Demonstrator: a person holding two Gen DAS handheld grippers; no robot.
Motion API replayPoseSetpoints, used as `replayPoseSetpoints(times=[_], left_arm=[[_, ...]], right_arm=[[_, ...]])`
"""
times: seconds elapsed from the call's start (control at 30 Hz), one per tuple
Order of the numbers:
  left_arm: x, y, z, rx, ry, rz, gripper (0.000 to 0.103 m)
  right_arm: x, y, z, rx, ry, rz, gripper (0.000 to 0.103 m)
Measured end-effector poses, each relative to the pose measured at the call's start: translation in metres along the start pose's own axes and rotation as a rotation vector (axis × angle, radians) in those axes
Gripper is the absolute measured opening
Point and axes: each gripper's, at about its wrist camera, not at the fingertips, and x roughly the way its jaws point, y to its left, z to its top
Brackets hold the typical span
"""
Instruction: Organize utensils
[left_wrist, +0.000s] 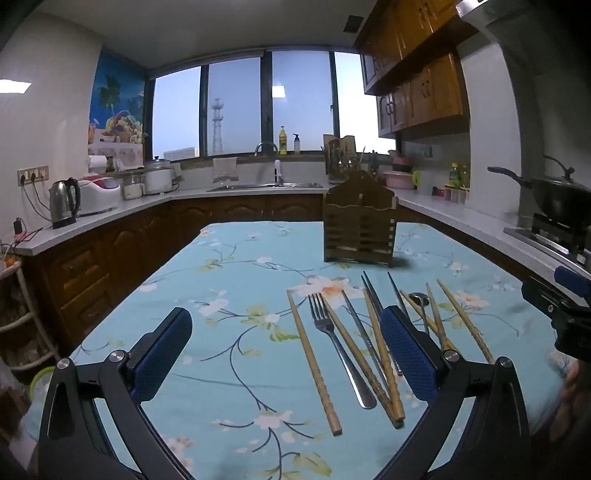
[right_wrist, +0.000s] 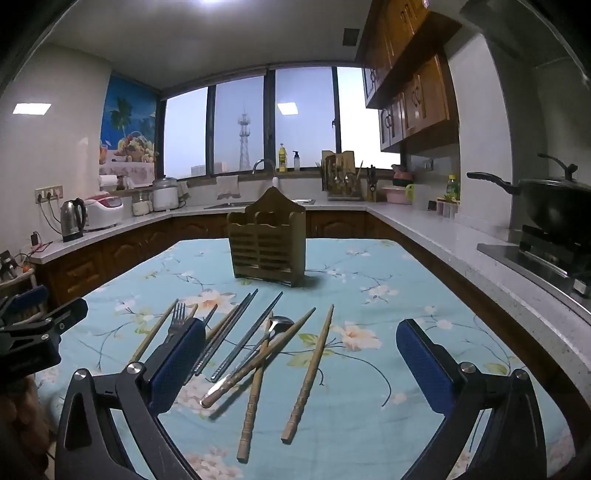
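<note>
Chopsticks (right_wrist: 308, 373), fork (left_wrist: 334, 350) and spoon (right_wrist: 277, 325) lie on the table (right_wrist: 369, 266) before the holder (right_wrist: 267, 245).

L gripper (left_wrist: 286, 354) & R gripper (right_wrist: 301, 365) jaws wide

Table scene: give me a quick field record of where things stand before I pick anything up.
surface: table with a blue floral cloth
holder: wooden utensil holder, upright at the far end, no utensils visible in it
utensils: wooden chopsticks, metal chopsticks, fork and spoon, loose on the cloth, some crossing
left claw: open, holding nothing
right claw: open, holding nothing
</note>
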Motion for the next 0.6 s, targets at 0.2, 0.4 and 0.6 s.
replayPoseSetpoints(times=[0.2, 0.4, 0.6], left_arm=[[0.0001, 0.0017, -0.0001, -0.004, 0.000, 0.002, 0.103], [0.0007, 0.0006, -0.0001, -0.004, 0.000, 0.000, 0.103], [0.0013, 0.0012, 0.0001, -0.008, 0.004, -0.004, 0.103]], right_arm=[[-0.0002, 0.0016, -0.0012, 0.000, 0.001, 0.001, 0.103], [0.0023, 0.0037, -0.0008, 0.000, 0.008, 0.009, 0.103], [0.0032, 0.0047, -0.0010, 0.002, 0.011, 0.013, 0.103]])
